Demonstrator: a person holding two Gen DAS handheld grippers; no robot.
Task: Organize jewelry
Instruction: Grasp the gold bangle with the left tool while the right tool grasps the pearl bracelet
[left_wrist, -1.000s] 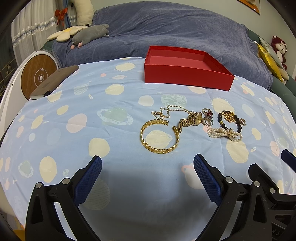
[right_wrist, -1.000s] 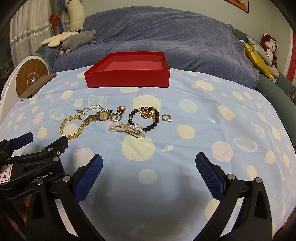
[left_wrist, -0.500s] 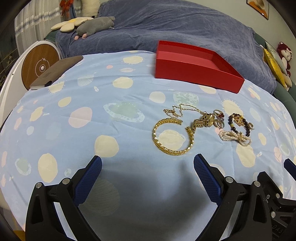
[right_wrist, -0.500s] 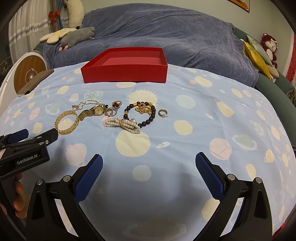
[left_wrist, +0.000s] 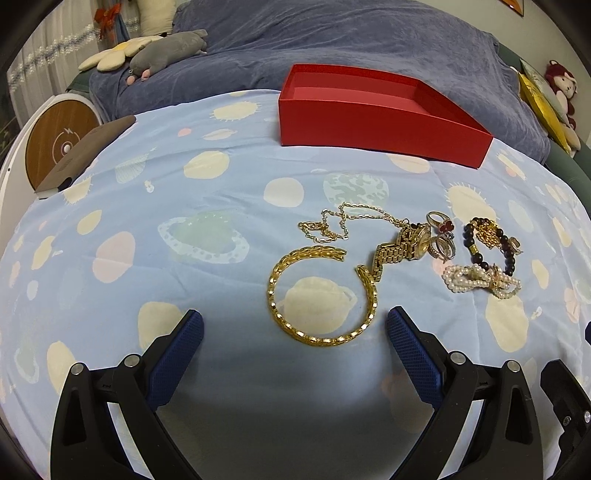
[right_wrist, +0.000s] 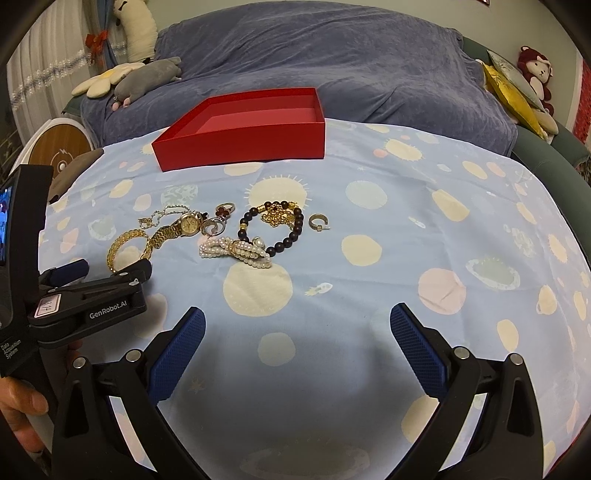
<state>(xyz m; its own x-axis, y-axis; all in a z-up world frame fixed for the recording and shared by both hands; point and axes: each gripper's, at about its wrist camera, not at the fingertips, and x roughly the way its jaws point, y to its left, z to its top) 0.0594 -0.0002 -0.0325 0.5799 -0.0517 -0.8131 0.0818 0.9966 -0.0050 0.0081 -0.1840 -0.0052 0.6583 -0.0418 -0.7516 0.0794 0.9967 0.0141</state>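
Note:
Jewelry lies on the blue spotted cloth (left_wrist: 166, 206). A gold bangle (left_wrist: 320, 293) sits right in front of my open left gripper (left_wrist: 293, 325), between its blue fingertips. Beside it are a gold chain (left_wrist: 343, 221), a gold watch (left_wrist: 404, 245), rings (left_wrist: 441, 225), a dark bead bracelet (left_wrist: 491, 240) and a pearl bracelet (left_wrist: 480, 278). The empty red box (left_wrist: 373, 118) stands behind. My right gripper (right_wrist: 297, 325) is open and empty, short of the pearl bracelet (right_wrist: 236, 251). The left gripper (right_wrist: 103, 275) reaches the bangle (right_wrist: 127, 245) in the right wrist view. A small gold hoop (right_wrist: 317, 222) lies to the right.
A blue-covered sofa (right_wrist: 332, 62) with soft toys (left_wrist: 166, 48) runs behind the table. A round wooden-faced device (left_wrist: 61, 144) and a brown flat case (left_wrist: 85, 153) sit at the left edge. Yellow cushions and a monkey toy (right_wrist: 535, 74) are at the far right.
My left gripper has moved forward and right, so the gold bangle now lies between its fingertips. The right gripper has shifted slightly forward. Both stay open.

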